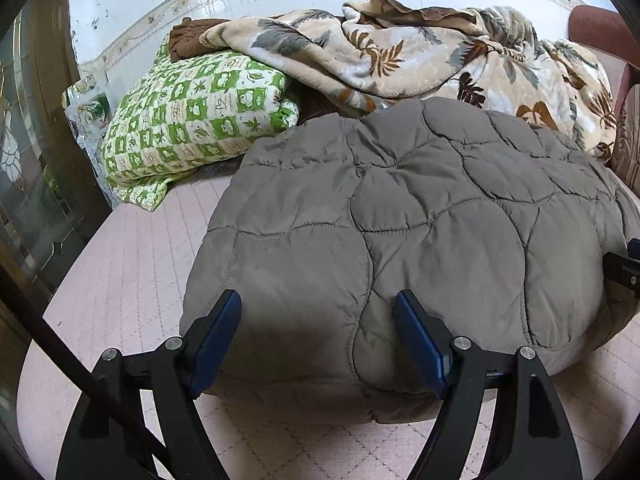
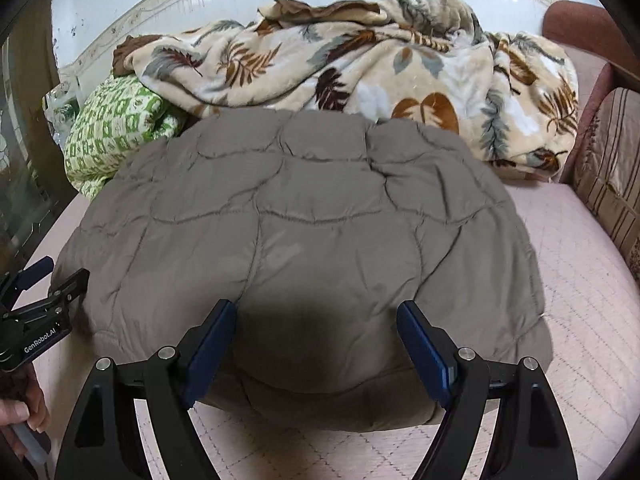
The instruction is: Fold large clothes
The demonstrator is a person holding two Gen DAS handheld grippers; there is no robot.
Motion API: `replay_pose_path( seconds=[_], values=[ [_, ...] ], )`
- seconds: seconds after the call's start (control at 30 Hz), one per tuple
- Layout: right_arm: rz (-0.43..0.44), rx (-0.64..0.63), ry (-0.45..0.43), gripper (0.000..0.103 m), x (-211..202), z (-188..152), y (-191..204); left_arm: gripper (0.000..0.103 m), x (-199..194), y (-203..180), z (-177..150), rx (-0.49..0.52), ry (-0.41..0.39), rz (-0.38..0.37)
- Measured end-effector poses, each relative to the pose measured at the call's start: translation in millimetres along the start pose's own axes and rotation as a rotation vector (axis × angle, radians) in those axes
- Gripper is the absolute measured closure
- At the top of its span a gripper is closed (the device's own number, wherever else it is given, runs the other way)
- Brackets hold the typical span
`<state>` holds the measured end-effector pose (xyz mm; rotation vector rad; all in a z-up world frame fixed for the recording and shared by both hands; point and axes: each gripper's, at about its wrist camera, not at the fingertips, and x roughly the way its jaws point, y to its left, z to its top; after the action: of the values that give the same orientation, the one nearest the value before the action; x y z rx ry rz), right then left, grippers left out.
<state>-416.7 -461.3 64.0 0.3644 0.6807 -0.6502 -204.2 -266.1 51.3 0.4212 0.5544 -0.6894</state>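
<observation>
Hovering over folded quilted coat, both grippers spread

Left gripper (image 1: 318, 336) and right gripper (image 2: 316, 346): fingers (image 1: 218, 330) apart, gripping nothing, pads clear of fabric. One grey-brown quilted coat (image 1: 420, 216), folded into a puffy block, sits mid-frame on the pink bed (image 1: 120, 280). Near edge in shadow; sleeves and collar hidden. One leaf-print blanket (image 1: 400, 52) bunched at top, one green checked pillow (image 1: 192, 120) upper left. Lower left of the right view: a hand (image 2: 24, 416), cut off.
</observation>
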Motion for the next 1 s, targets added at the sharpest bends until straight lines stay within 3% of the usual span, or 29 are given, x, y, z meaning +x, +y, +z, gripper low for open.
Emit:
replay_pose_path(
  seconds=[1.0],
  values=[
    [0.001, -0.018, 0.047, 0.012, 21.5, -8.9, 1.5, 0.025, 9.5, -9.2, -8.0, 0.050, -0.004, 0.033]
  ],
)
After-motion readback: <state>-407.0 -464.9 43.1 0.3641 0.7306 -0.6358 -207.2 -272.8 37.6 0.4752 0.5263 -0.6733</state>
